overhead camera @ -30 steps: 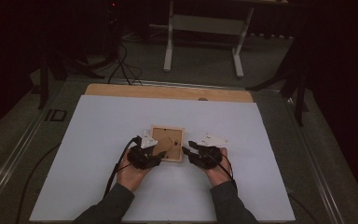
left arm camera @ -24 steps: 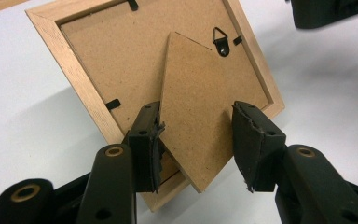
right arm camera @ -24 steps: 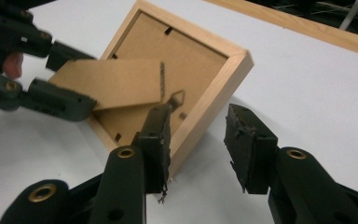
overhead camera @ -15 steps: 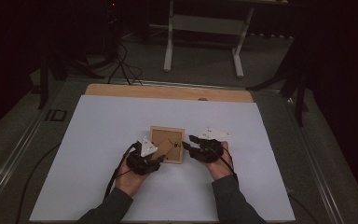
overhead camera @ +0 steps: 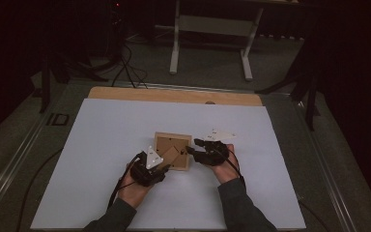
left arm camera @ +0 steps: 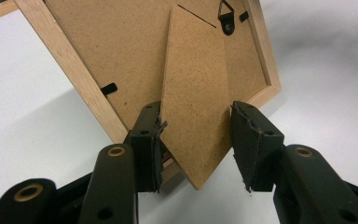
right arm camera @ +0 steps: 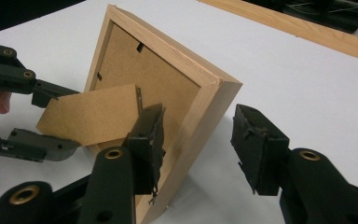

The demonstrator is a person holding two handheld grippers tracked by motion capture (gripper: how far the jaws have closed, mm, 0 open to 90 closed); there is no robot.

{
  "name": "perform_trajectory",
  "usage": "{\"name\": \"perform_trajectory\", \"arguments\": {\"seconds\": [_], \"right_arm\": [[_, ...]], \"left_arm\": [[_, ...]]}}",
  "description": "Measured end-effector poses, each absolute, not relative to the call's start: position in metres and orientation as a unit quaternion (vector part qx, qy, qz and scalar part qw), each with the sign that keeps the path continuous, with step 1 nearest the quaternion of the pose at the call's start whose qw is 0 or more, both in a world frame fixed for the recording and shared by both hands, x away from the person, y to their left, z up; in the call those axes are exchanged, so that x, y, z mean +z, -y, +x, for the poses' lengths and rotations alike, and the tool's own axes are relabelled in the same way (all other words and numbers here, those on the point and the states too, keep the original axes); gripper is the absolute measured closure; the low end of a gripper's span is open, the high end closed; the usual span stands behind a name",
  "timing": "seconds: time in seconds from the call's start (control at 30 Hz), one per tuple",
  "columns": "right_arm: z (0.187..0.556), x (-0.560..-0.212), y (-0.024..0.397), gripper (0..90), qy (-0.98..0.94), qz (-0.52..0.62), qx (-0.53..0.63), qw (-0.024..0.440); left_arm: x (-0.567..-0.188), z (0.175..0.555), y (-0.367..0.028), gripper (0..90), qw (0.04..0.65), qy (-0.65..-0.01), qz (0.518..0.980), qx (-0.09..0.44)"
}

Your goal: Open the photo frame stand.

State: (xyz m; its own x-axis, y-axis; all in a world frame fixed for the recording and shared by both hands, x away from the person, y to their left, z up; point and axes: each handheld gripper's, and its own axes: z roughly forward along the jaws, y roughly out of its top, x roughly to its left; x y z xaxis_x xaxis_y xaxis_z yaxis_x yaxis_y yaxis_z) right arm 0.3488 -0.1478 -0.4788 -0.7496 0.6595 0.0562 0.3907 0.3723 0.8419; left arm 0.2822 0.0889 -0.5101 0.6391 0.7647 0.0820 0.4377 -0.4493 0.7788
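Observation:
A wooden picture frame lies back-side up mid-table, its brown fibreboard stand folded out. My left gripper comes at it from the near left. It is shut on the stand, a pad against each side edge. My right gripper straddles the frame's right rail. Its jaws have just been opening; the outer pad stands clear of the wood, so it is open.
A white sheet covers the table, with a wooden strip along its far edge. Cables trail from both grippers toward the near edge. A metal leg frame stands on the floor beyond the table.
The left hand has slid slightly toward the near edge and the right hand sits a little farther from the frame. The frame has stayed in place.

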Motion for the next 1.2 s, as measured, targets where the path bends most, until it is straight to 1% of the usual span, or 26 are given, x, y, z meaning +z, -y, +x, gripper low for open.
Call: {"name": "perform_trajectory", "arguments": {"seconds": [0.4,0.83,1.2], "right_arm": [[0.351,-0.482,0.144,47.0,-0.814,0.314,0.474,0.12],[0.351,-0.485,0.136,41.6,-0.821,0.3,0.472,0.117],[0.348,-0.483,0.136,43.6,-0.821,0.3,0.471,0.118]], "left_arm": [[-0.515,0.276,-0.089,56.6,0.369,-0.348,0.831,0.23],[-0.518,0.275,-0.09,56.7,0.365,-0.342,0.835,0.229],[-0.515,0.281,-0.099,56.9,0.393,-0.355,0.831,0.17]]}}
